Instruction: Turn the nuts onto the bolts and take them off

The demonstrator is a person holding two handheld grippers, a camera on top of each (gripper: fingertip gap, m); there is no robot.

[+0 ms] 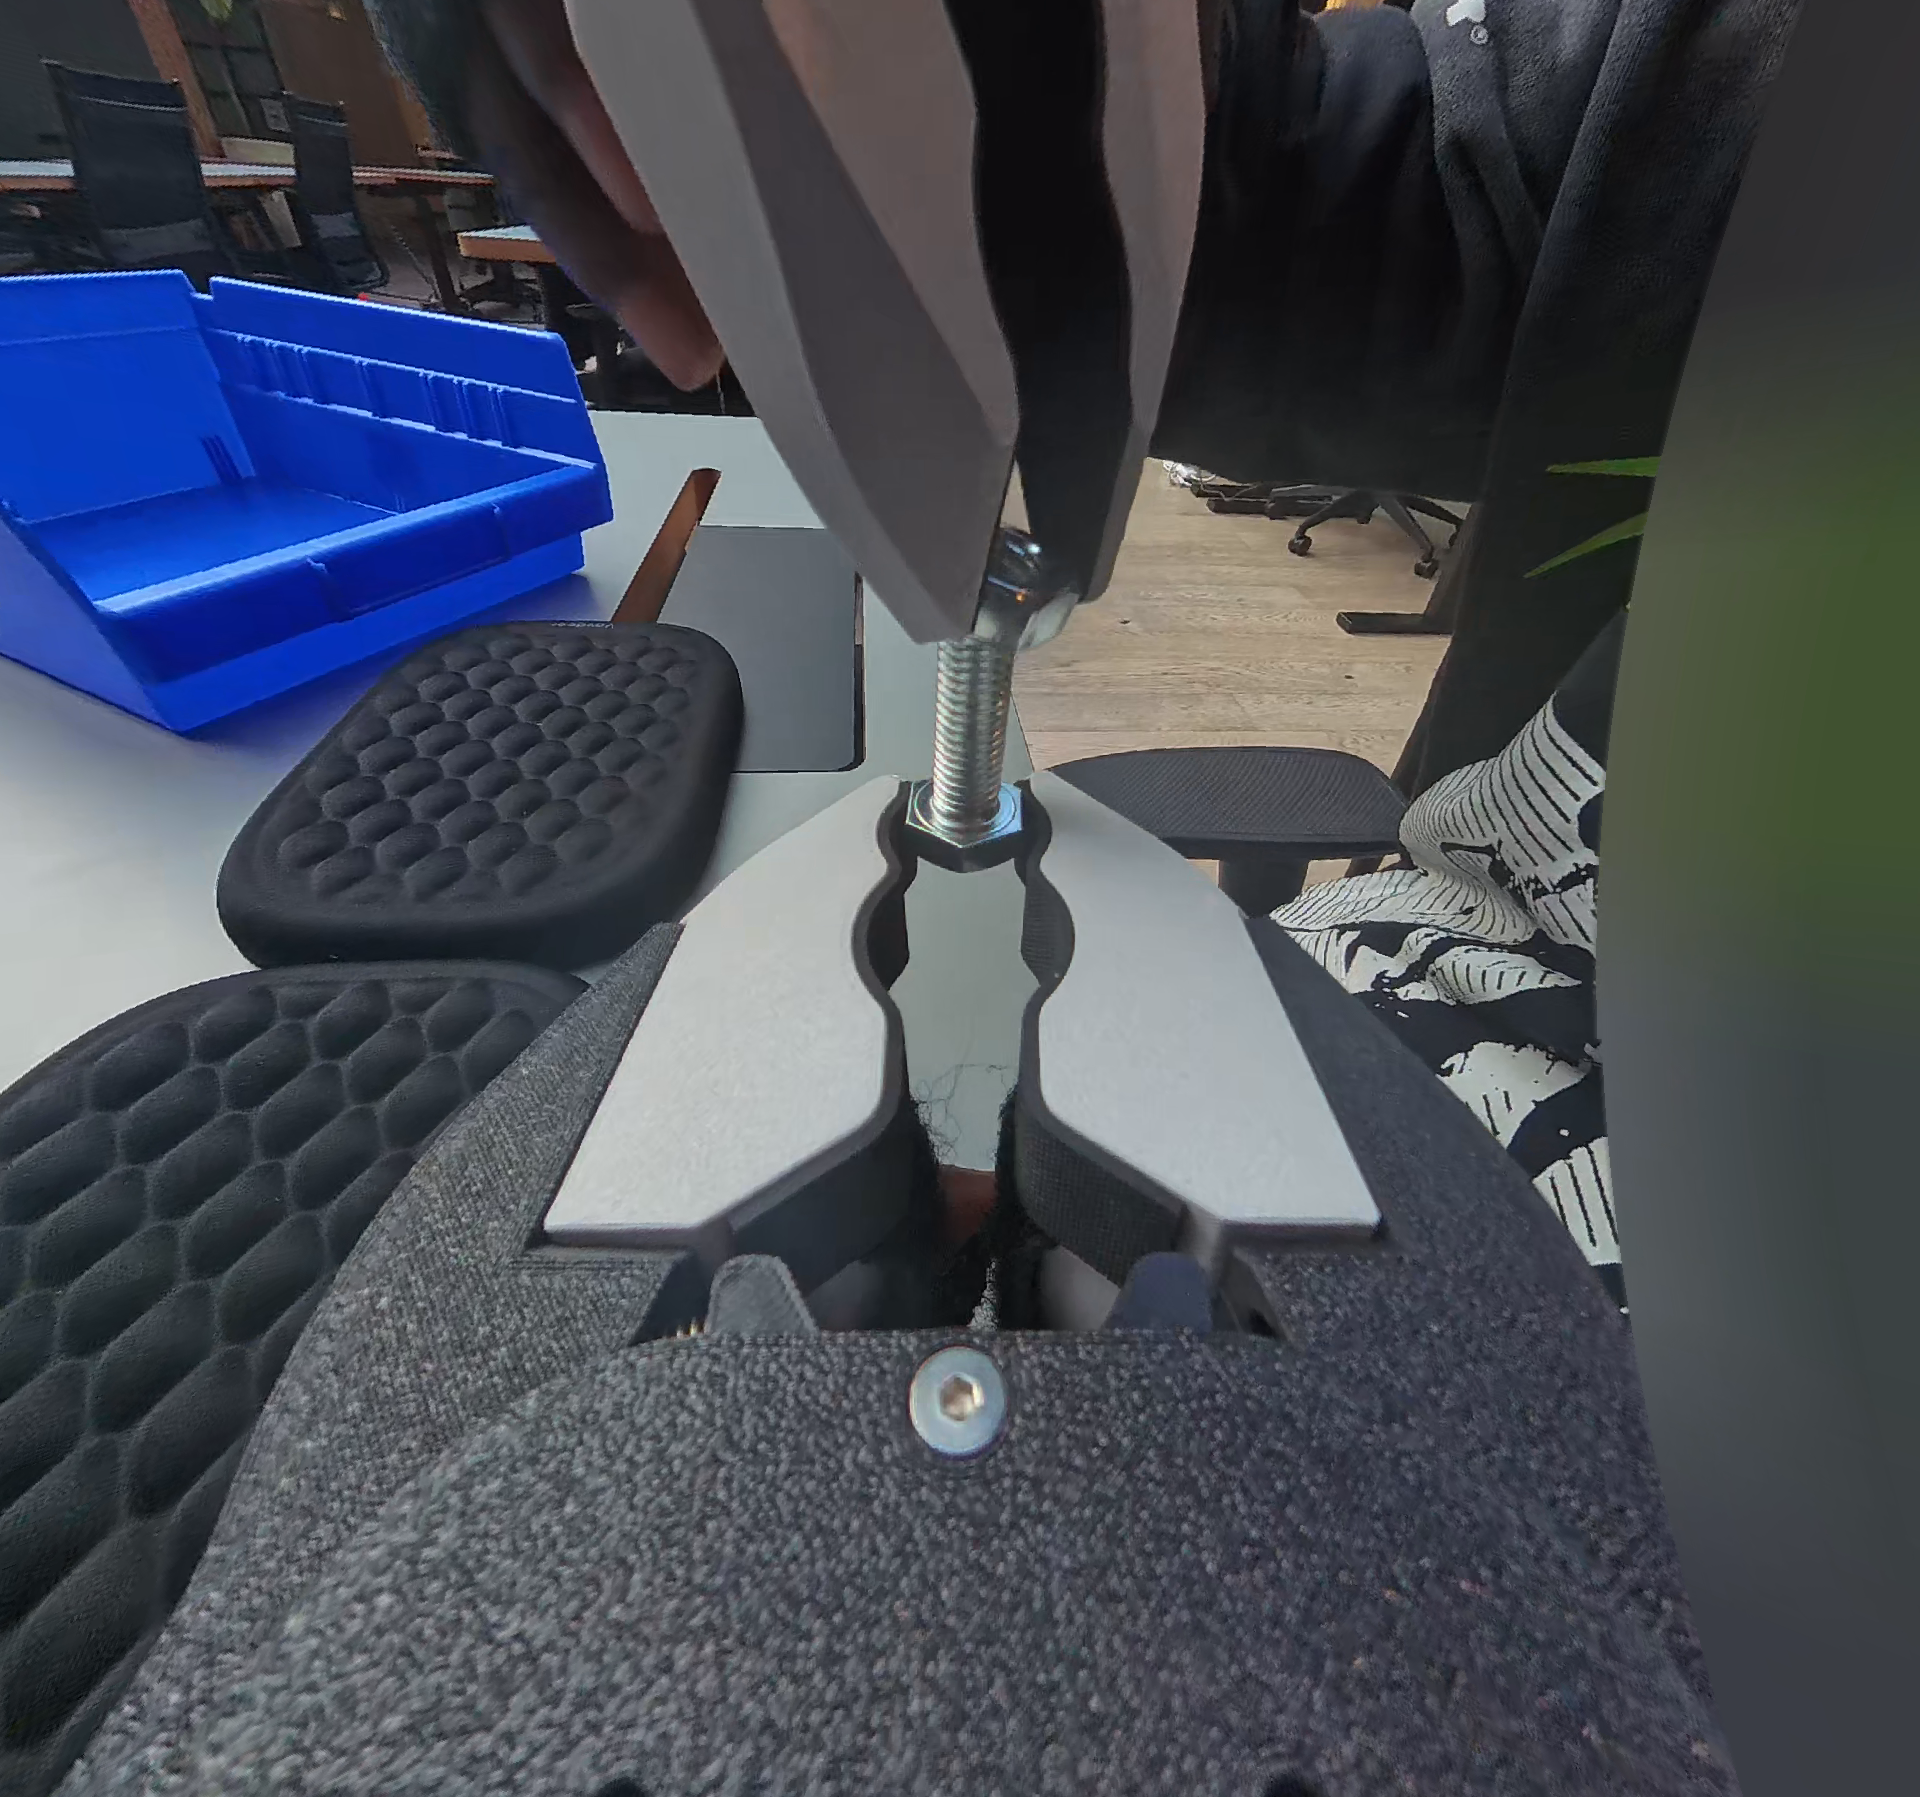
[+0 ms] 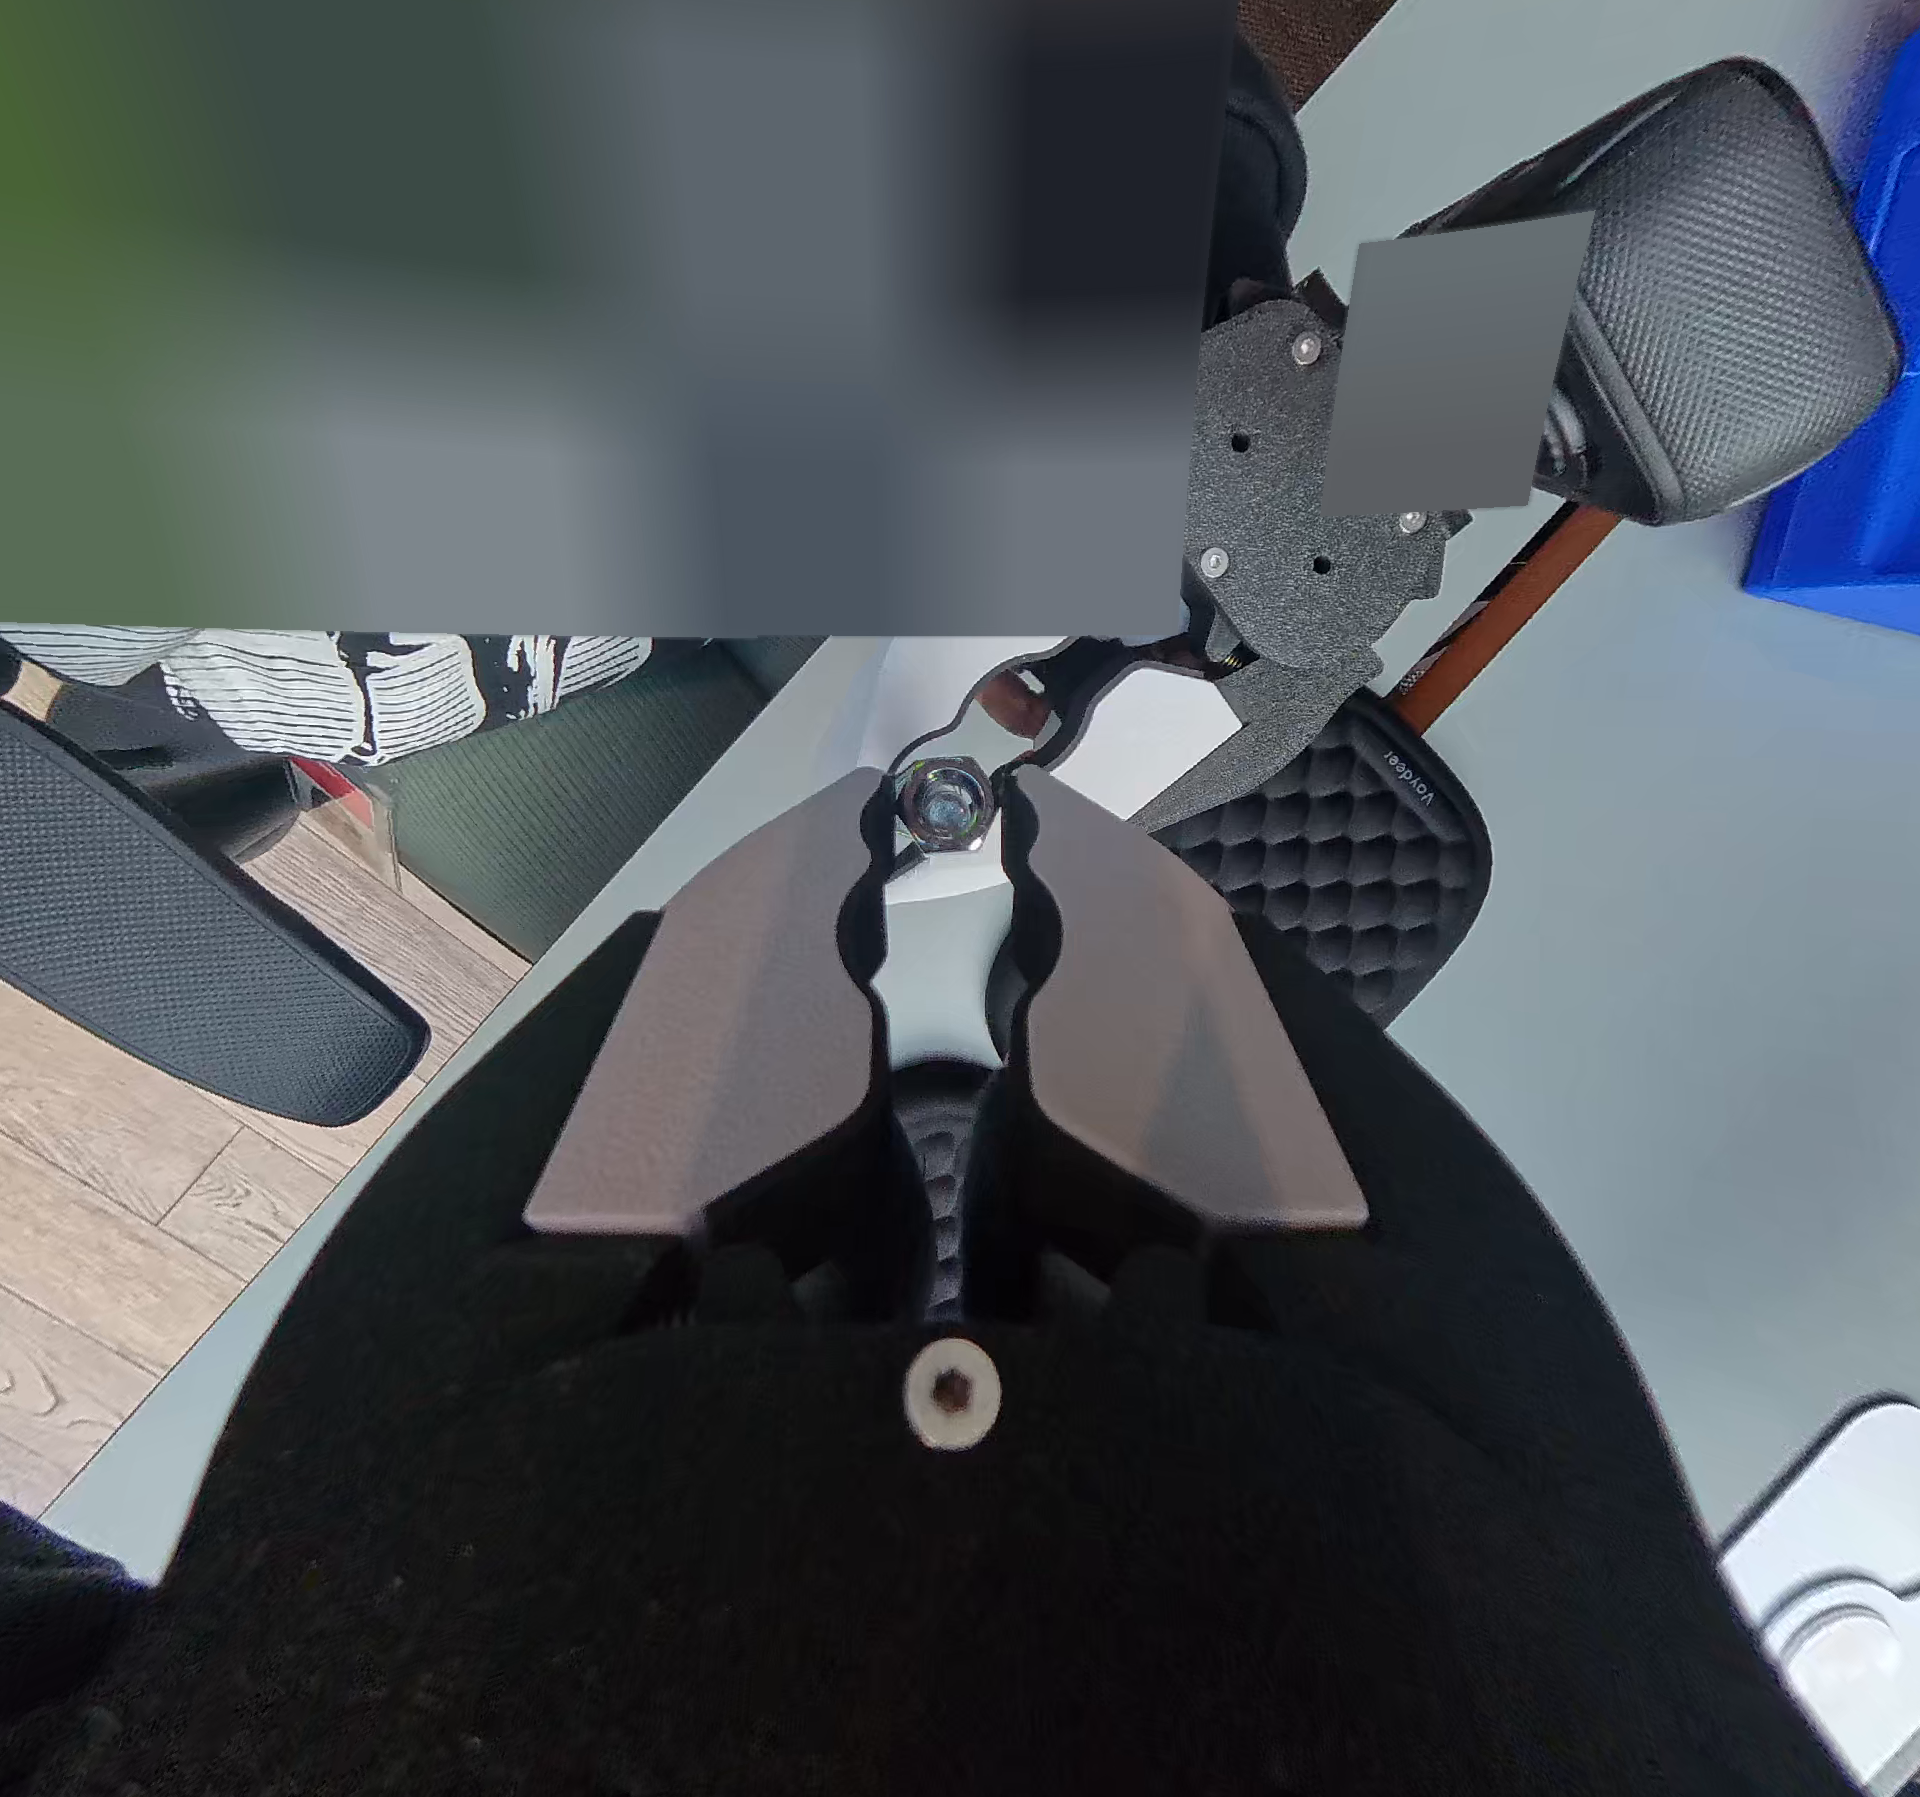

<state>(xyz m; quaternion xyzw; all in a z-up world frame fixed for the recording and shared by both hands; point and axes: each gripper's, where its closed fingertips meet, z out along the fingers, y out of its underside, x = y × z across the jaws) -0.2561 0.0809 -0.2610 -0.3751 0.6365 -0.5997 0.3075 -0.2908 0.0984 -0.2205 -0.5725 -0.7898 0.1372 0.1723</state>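
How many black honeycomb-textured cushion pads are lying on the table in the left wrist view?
2: one black honeycomb-textured cushion pad lies beside the blue plastic bin; the second pad lies nearer, at the lower left, partly hidden by the gripper body. Others may be out of view.

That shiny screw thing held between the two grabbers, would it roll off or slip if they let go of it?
Probably. The bolt looks like smooth bright metal with a round threaded shaft, so on the grey table it would likely roll, in a curve because of its wider head. It looks stiff and heavy for its size. The six-sided nut on it might check the rolling.
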